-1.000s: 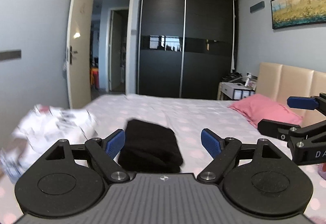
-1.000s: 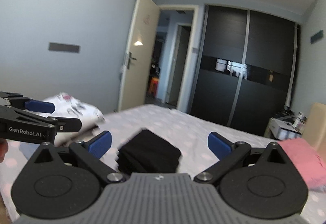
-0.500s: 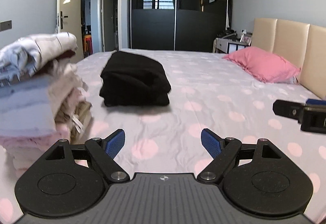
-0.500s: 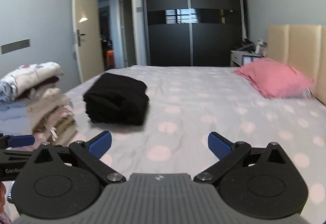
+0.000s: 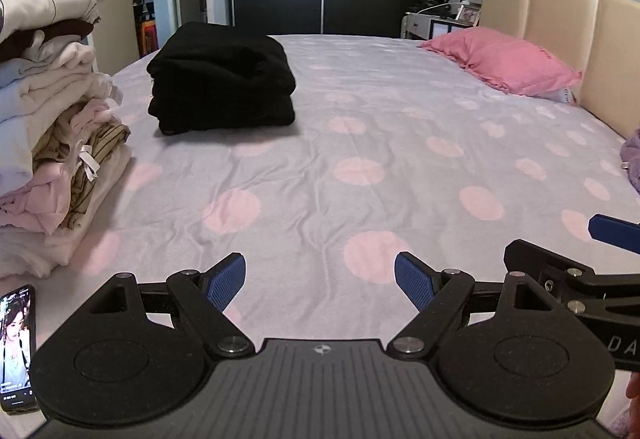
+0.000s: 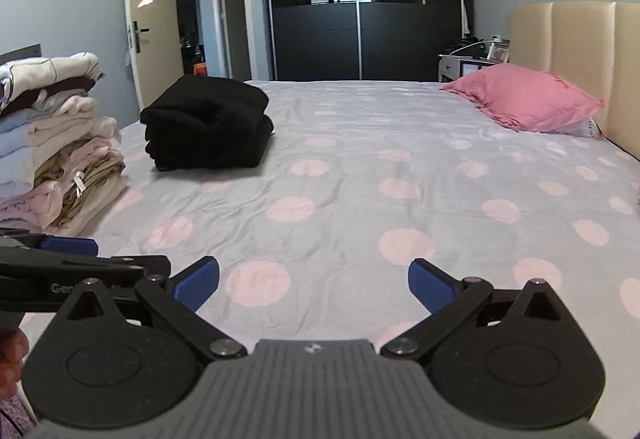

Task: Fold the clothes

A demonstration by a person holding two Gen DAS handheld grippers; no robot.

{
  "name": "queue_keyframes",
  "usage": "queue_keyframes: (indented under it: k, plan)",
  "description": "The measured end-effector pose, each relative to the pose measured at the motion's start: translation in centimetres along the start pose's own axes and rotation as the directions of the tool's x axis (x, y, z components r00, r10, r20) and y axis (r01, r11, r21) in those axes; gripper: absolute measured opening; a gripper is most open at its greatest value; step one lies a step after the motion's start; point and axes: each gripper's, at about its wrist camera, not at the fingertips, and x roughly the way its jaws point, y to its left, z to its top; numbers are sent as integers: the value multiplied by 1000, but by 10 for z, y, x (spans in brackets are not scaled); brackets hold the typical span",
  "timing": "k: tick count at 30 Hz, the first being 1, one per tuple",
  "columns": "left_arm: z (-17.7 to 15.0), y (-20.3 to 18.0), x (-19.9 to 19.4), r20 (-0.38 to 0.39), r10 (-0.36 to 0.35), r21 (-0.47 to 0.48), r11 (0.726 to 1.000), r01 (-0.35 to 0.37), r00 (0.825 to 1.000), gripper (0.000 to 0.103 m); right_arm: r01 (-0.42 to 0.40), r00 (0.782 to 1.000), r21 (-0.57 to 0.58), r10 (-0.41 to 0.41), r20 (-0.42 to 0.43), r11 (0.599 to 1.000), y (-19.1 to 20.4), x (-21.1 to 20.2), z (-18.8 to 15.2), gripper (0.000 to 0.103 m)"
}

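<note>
Two claws, both spread wide w/ nothing between the pads: left claw (image 5: 320,281) and right claw (image 6: 314,281) hang low over the bed (image 5: 400,167), side by side. Folded black garment (image 5: 222,79) lies on the bed well ahead of both, to the left of each claw's line. Tall stack of folded clothes (image 5: 52,127) sits at bed's left edge, nearer than the black one. Pink pillow (image 5: 504,59) by the headboard, far right. Phone (image 5: 16,347) at bottom-left of left view, screen lit.
</note>
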Motion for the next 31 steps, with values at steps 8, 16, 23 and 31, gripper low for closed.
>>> queue_keyframes:
  k: [8,16,23,31]
  plan:
    - [-8,6,10,-41,27,-11,1000,-28,999,82,-37,999,-54,35,-34,998,14,14,-6,102]
    - [-9,4,7,-34,22,-14,1000,-23,999,82,-34,999,-49,32,-39,998,14,14,-6,102]
    - [-10,3,3,-35,19,-9,1000,-19,999,82,-37,999,-54,35,-33,998,15,10,-5,102]
    - [-9,3,0,-27,29,-11,999,-30,999,82,-52,998,-63,50,-34,997,16,8,-4,102]
